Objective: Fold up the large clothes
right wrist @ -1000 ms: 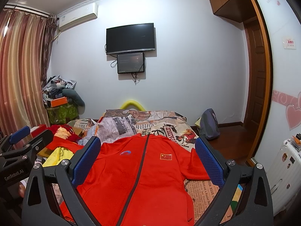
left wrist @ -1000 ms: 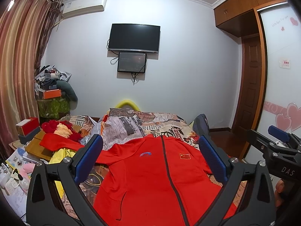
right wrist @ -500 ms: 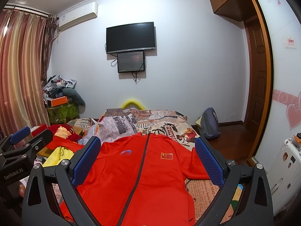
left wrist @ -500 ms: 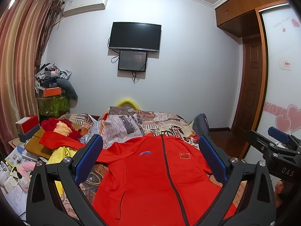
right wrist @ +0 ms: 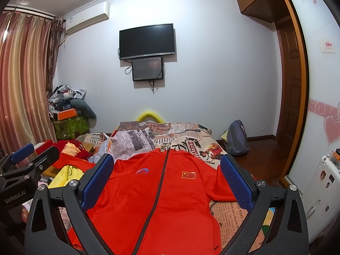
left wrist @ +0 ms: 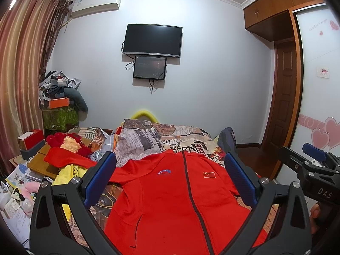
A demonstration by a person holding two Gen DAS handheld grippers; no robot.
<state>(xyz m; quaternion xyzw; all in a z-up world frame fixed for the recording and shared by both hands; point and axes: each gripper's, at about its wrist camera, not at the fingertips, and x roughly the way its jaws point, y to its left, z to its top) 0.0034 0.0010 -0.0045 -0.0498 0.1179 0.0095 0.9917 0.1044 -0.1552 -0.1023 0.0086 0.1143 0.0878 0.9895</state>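
Observation:
A large red zip jacket [left wrist: 176,193] [right wrist: 161,191] lies face up and spread flat on the bed, collar toward the far wall, with a dark zipper down its middle. One sleeve stretches out to the left over the clutter. My left gripper [left wrist: 170,178] hovers above the jacket, open wide with nothing between its blue pads. My right gripper [right wrist: 167,178] also hangs over the jacket, open and empty. Each gripper shows at the edge of the other's view: the right gripper [left wrist: 314,170] and the left gripper [right wrist: 25,163].
The bed [right wrist: 191,142] has a newspaper-print cover. A cluttered side table [left wrist: 38,165] with boxes, red and yellow cloth stands on the left. A backpack [right wrist: 237,138] sits on the wooden floor at right, a white suitcase [right wrist: 320,191] nearer. A TV hangs on the far wall.
Both views have tilted slightly, so the jacket and bed sit a little lower in frame. The jacket has not moved and both grippers stay open.

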